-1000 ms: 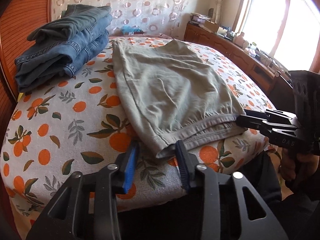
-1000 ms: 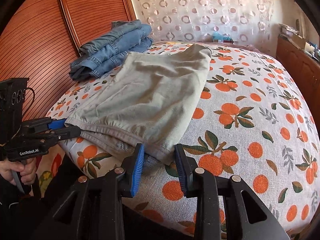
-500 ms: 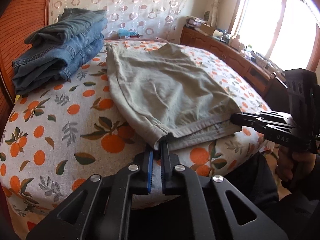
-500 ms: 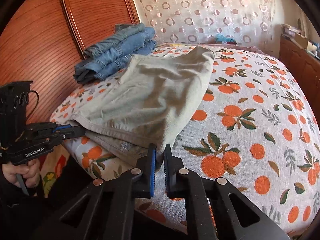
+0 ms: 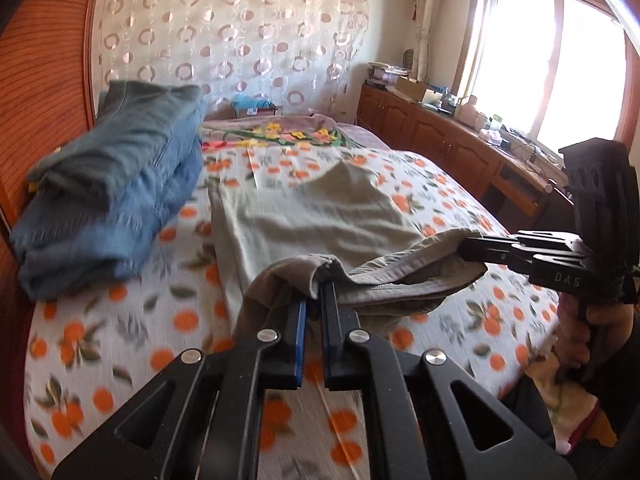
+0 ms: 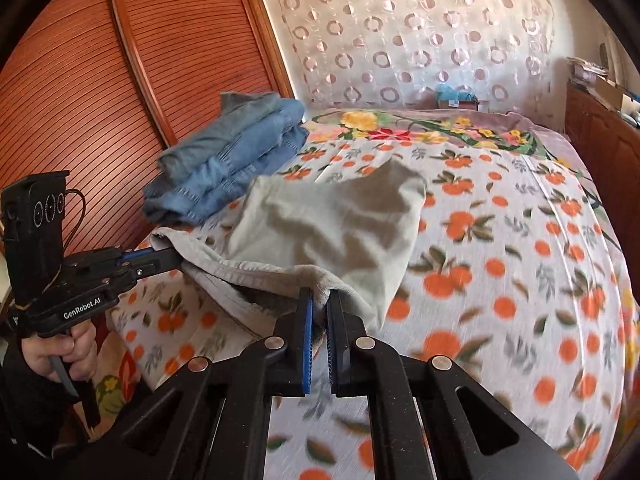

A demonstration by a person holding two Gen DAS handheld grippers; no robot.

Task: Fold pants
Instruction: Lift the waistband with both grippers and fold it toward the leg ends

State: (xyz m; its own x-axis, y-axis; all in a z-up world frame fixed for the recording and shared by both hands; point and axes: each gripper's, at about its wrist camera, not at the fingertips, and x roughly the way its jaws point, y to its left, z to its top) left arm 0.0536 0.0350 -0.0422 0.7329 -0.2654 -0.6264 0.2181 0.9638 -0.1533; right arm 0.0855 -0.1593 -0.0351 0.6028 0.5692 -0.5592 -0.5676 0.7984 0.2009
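Observation:
Grey-green pants [image 5: 320, 216] lie on the bed, folded lengthwise, also seen in the right wrist view [image 6: 332, 220]. My left gripper [image 5: 314, 300] is shut on the near left corner of the waistband and holds it above the bed. My right gripper [image 6: 319, 312] is shut on the near right corner, also raised. Each gripper shows in the other's view: the right one [image 5: 472, 242] at right, the left one [image 6: 160, 256] at left. The waistband hangs stretched between them; the far part of the pants still rests on the sheet.
A stack of folded blue jeans [image 5: 112, 204] lies at the far left of the bed [image 6: 520, 280] beside the wooden headboard [image 6: 100, 92]. A wooden cabinet [image 5: 452, 148] runs along the right under the window. A floral blanket [image 6: 420, 128] lies at the far end.
Both grippers closed on the waistband corners, then lifted them off the bed and moved them forward over the pants. The near edge now hangs in the air.

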